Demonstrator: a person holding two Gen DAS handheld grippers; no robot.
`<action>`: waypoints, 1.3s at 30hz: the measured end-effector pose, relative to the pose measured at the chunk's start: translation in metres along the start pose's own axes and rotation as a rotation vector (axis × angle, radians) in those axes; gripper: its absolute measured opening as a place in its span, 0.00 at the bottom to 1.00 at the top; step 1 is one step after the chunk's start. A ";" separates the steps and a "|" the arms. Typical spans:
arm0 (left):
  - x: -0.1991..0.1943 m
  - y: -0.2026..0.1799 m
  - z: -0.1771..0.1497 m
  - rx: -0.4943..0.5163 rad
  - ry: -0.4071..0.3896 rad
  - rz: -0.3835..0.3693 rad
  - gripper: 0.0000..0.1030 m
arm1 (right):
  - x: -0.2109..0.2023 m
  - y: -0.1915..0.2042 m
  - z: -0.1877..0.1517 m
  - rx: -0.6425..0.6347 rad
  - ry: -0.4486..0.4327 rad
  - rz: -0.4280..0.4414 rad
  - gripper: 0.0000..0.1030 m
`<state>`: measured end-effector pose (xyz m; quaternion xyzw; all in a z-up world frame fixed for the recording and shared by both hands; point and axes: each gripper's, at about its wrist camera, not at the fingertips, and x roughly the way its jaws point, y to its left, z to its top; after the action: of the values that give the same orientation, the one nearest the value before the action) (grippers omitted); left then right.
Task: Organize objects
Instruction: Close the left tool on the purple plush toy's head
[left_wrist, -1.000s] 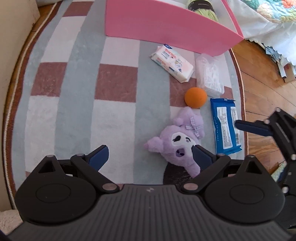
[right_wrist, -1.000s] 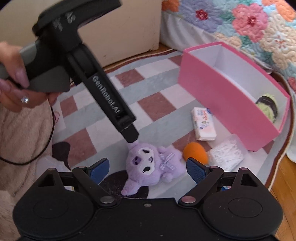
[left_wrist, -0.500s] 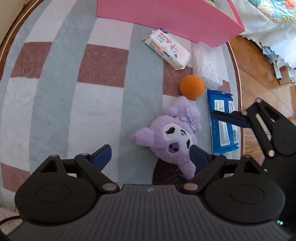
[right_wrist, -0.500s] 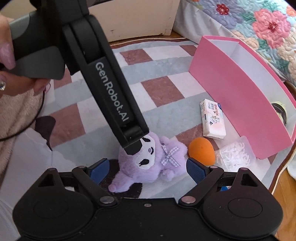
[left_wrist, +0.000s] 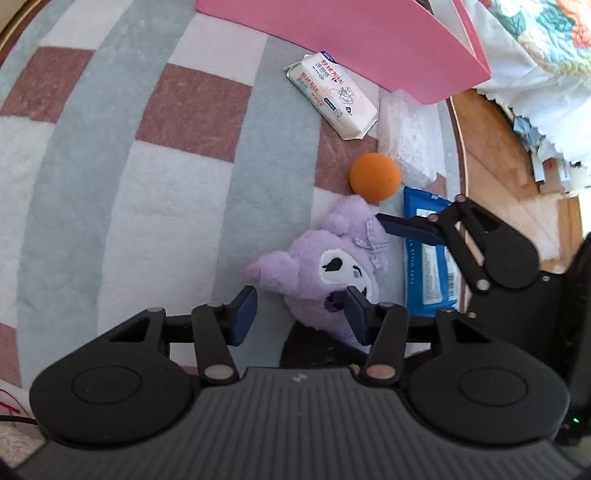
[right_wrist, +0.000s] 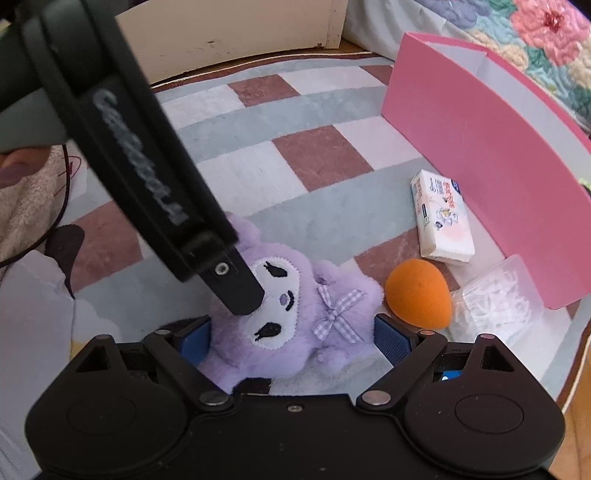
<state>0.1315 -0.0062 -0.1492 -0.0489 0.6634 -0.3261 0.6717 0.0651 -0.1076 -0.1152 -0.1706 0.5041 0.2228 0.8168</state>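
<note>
In the left wrist view, the left gripper (left_wrist: 301, 308) has just been closing its jaws; the purple plush toy (left_wrist: 328, 266) lies partly between them on the checked rug (left_wrist: 147, 166), but I cannot tell if the pads press it. In the right wrist view, the right gripper (right_wrist: 291, 338) stands spread around the plush, near the orange ball (right_wrist: 419, 297) and the pink box (right_wrist: 480, 147).

Both grippers lowered toward purple plush (left_wrist: 325, 273); left gripper (left_wrist: 299, 314) jaws just narrowed, 3 o'clock pad on plush face; right gripper (right_wrist: 291, 336) now straddling plush.
</note>
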 end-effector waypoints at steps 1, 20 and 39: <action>0.000 0.000 0.000 -0.005 0.000 -0.005 0.49 | 0.002 -0.002 -0.001 0.011 0.000 0.005 0.92; 0.000 0.000 -0.001 -0.046 -0.058 -0.094 0.36 | 0.000 -0.012 -0.011 0.162 -0.059 0.019 0.93; -0.014 0.006 0.009 -0.043 -0.165 -0.038 0.35 | 0.002 -0.027 0.002 0.477 -0.098 0.115 0.92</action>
<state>0.1436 0.0023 -0.1389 -0.1026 0.6117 -0.3194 0.7164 0.0812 -0.1289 -0.1145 0.0670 0.5111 0.1513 0.8435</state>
